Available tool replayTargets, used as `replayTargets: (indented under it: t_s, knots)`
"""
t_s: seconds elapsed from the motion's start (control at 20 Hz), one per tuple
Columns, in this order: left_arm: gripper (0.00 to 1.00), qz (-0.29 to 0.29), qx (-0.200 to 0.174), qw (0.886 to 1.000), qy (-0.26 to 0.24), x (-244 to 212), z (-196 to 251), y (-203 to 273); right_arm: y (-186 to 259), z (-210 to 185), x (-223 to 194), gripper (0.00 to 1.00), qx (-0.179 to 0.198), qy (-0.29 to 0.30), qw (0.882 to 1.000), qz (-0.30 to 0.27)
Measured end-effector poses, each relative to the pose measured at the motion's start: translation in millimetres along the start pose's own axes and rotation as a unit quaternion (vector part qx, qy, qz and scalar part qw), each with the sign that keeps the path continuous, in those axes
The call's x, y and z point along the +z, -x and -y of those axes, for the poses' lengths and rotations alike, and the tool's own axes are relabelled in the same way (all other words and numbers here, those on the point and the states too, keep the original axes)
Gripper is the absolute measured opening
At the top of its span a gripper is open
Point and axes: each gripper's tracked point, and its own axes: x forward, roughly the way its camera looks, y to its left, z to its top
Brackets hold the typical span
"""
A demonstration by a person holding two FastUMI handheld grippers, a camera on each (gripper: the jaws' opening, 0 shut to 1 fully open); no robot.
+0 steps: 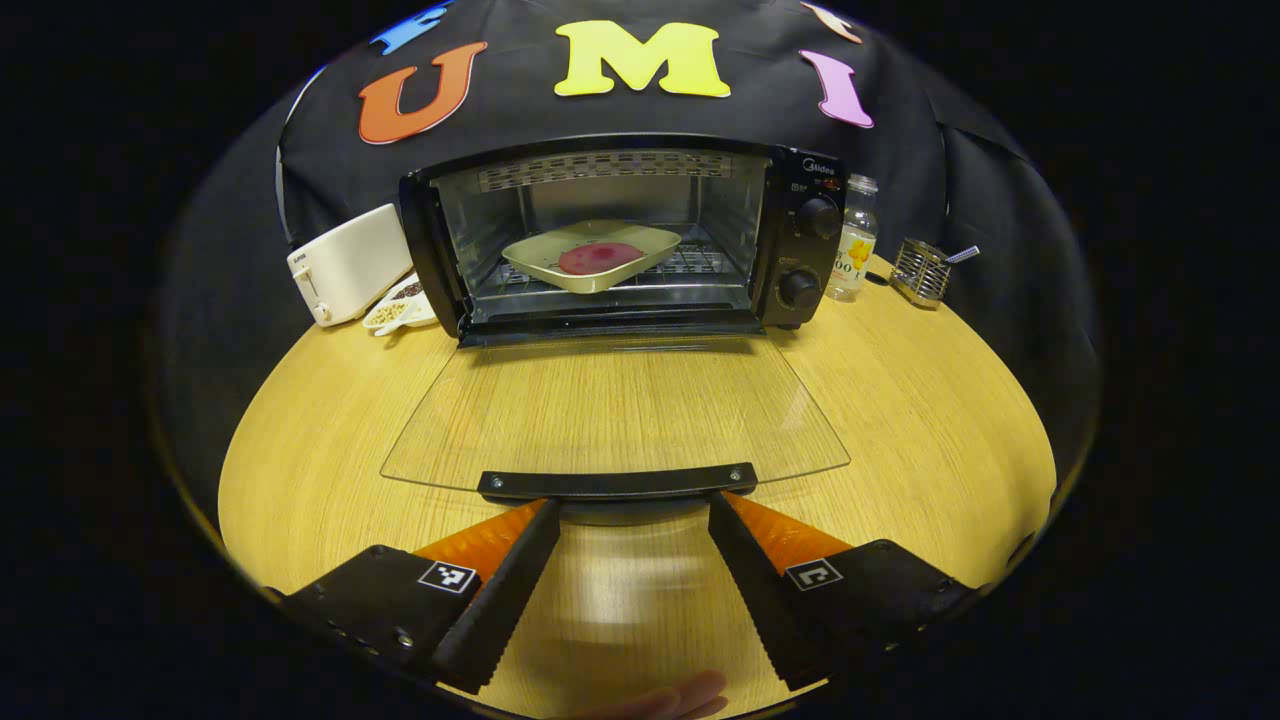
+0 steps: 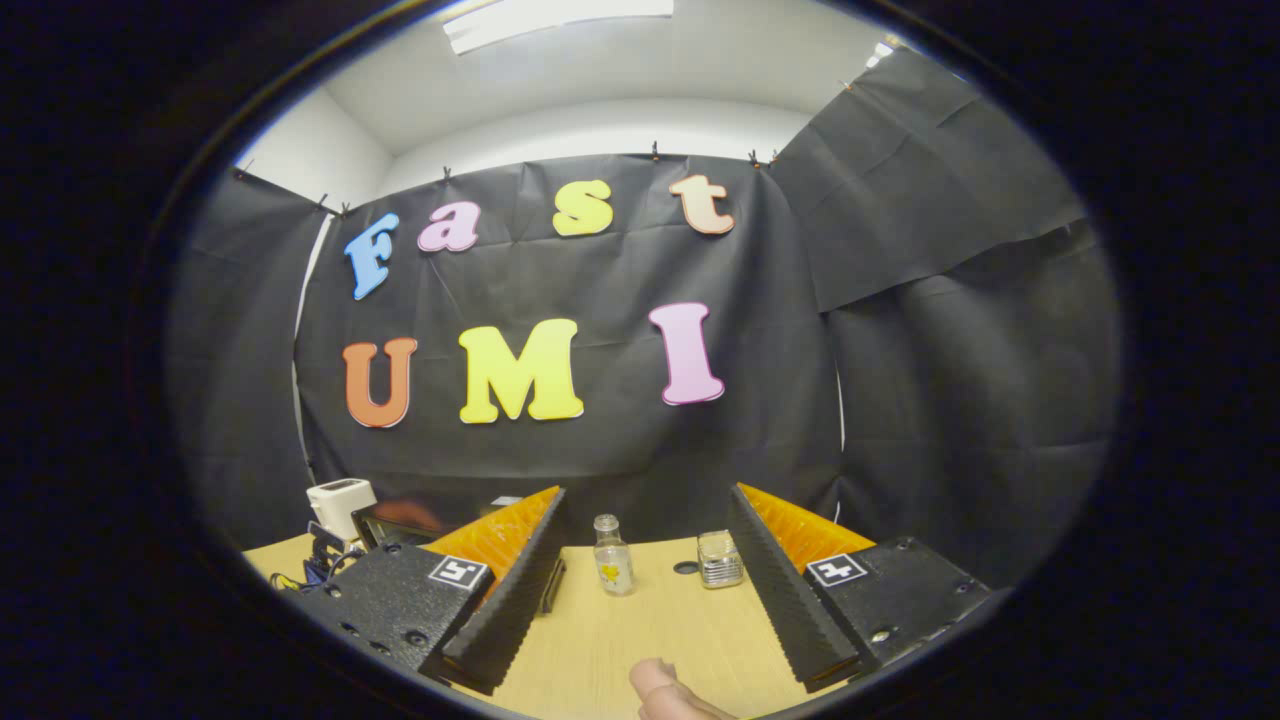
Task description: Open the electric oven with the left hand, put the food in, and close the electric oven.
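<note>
The black electric oven [image 1: 800, 235] stands at the back of the round wooden table [image 1: 950, 440], its glass door [image 1: 610, 410] folded down flat toward me. Inside on the rack sits a cream tray [image 1: 545, 262] holding a red slab of food [image 1: 598, 257]. My left gripper [image 1: 632, 512] is open, its fingertips just short of the door's black handle [image 1: 617, 482], one to each side, touching nothing. My right gripper [image 2: 647, 505] is open and empty, raised and looking at the booth wall; part of the oven [image 2: 390, 520] peeks out behind its left finger.
A white toaster [image 1: 345, 265] and a small dish of seeds [image 1: 400, 303] stand left of the oven. To its right are a clear bottle [image 1: 853, 240] and a wire holder [image 1: 920, 270]. A fingertip [image 1: 670, 697] shows at the bottom edge.
</note>
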Motion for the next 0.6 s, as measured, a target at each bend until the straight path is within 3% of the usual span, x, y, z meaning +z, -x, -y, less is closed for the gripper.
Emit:
replayTargets:
  t_s: [0.3, 0.35, 0.4, 0.6]
  knots:
    - [1.0, 0.018, -0.001, 1.0, -0.001, 15, -2, 10, 4, -5, -4, 0.96, 0.002, 0.006, 1.0, -0.001]
    - [0.96, 0.024, 0.0, 1.0, -0.002, 20, -2, 13, 5, -16, -10, 0.96, 0.003, 0.008, 1.0, -0.002]
    - [1.0, 0.029, 0.001, 1.0, -0.003, 24, -2, 15, 6, -16, -10, 0.96, 0.002, 0.009, 1.0, -0.003]
    - [0.96, 0.067, 0.001, 0.998, -0.006, 48, -3, 25, 16, -21, -11, 0.96, -0.002, 0.008, 1.0, -0.004]
